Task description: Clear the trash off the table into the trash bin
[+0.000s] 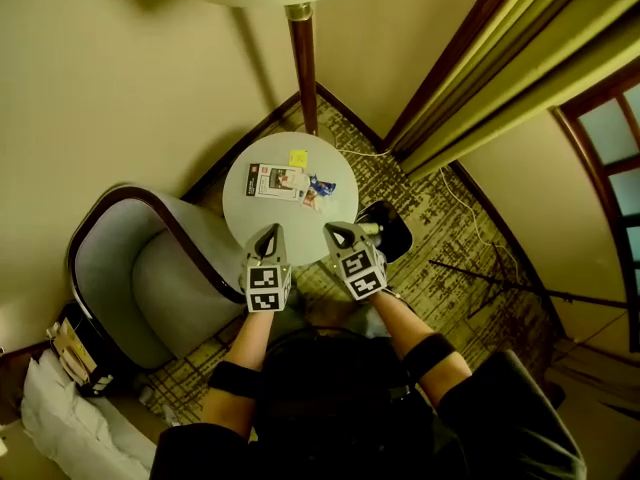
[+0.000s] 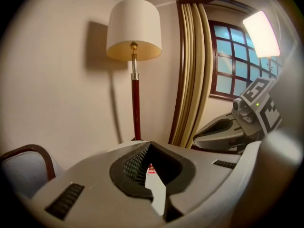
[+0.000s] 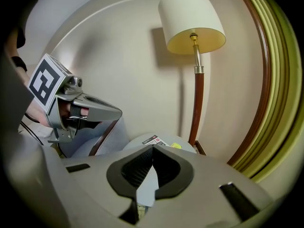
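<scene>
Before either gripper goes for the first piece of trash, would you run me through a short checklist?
1. Left gripper empty: ok, fingers together with nothing between them.
2. Right gripper empty: ok, likewise.
3. Fingers open for a pick: not ok, both grippers are shut.
4. Trash in sight: ok, a printed leaflet, a yellow note and a blue wrapper lie on the round table.
5. Trash bin located: ok, it stands on the carpet just right of the table.
6. Room in the bin: cannot tell, its inside is too dark.
</scene>
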`<control>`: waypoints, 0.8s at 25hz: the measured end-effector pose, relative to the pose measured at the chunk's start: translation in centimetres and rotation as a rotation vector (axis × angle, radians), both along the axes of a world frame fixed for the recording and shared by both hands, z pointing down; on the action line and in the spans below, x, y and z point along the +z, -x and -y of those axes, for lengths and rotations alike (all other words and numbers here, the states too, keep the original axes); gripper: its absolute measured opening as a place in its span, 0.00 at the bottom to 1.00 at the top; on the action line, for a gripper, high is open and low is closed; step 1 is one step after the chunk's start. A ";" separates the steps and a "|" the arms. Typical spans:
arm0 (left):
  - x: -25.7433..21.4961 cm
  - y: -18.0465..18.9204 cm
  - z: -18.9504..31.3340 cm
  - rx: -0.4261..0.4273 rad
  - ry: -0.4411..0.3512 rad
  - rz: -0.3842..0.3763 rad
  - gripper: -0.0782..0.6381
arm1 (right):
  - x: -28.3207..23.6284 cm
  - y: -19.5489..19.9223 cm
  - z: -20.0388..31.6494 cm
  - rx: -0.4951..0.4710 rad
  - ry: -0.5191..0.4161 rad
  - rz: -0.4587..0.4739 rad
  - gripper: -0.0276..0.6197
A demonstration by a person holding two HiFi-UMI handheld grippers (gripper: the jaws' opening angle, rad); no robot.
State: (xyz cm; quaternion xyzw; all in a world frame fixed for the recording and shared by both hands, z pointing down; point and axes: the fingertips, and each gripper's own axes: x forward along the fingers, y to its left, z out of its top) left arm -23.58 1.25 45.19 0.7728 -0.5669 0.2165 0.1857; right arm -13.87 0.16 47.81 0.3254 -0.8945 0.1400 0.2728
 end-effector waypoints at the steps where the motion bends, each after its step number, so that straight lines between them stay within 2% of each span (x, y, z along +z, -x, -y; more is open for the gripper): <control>1: 0.1 0.2 -0.2 -0.006 0.004 -0.008 0.11 | 0.2 0.3 0.0 -0.009 -0.001 -0.004 0.05; 7: 1.6 1.0 -0.5 -0.001 0.033 0.017 0.11 | 2.1 1.6 0.5 -0.066 0.013 -0.056 0.05; 8: 2.0 1.1 -0.4 0.003 0.039 0.021 0.11 | 2.7 1.9 1.0 -0.072 0.013 -0.072 0.09; 14: 5.3 2.5 0.7 0.020 0.079 0.027 0.11 | 7.5 3.8 4.3 -0.128 0.000 -0.208 0.11; 17: 7.2 3.5 1.9 0.027 0.094 0.029 0.11 | 10.3 4.9 6.1 -0.166 -0.008 -0.270 0.15; 19: 8.5 4.0 2.9 0.030 0.099 0.025 0.11 | 12.6 5.8 7.0 -0.200 0.002 -0.299 0.27; 20: 9.1 4.2 3.4 0.032 0.100 0.024 0.11 | 13.7 6.2 7.5 -0.217 0.005 -0.314 0.29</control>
